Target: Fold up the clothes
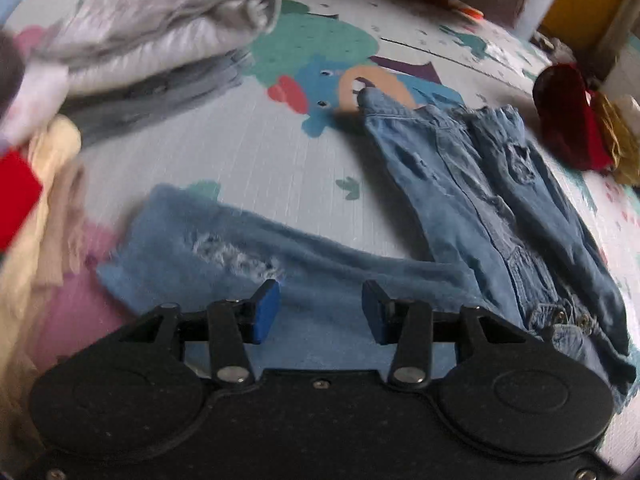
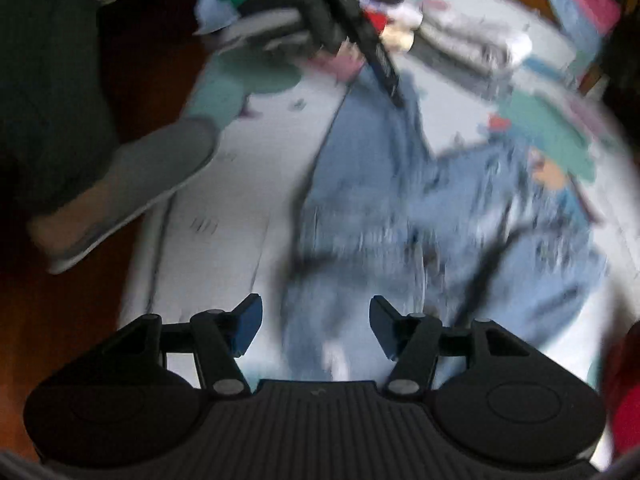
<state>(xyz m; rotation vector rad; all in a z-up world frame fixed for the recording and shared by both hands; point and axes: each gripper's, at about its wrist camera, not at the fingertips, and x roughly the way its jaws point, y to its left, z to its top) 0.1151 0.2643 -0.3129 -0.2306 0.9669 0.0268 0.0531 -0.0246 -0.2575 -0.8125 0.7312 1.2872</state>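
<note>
Pale play mat (image 1: 248, 160) with cartoon prints on dark wood floor (image 2: 48, 320); jeans (image 1: 460, 184) spread on mat. Left gripper (image 1: 320, 312) and right gripper (image 2: 316, 326) both spread, pinching nothing.

Left gripper (image 1: 320, 312): jaws apart, nothing clamped between the blue pads, pointing steeply down. Right gripper (image 2: 316, 330): jaws apart and wider, empty, also angled down. From the right wrist view, the black-gloved left hand (image 2: 316, 8) with a green cuff grips its tool, far ahead of the right jaws.
</note>
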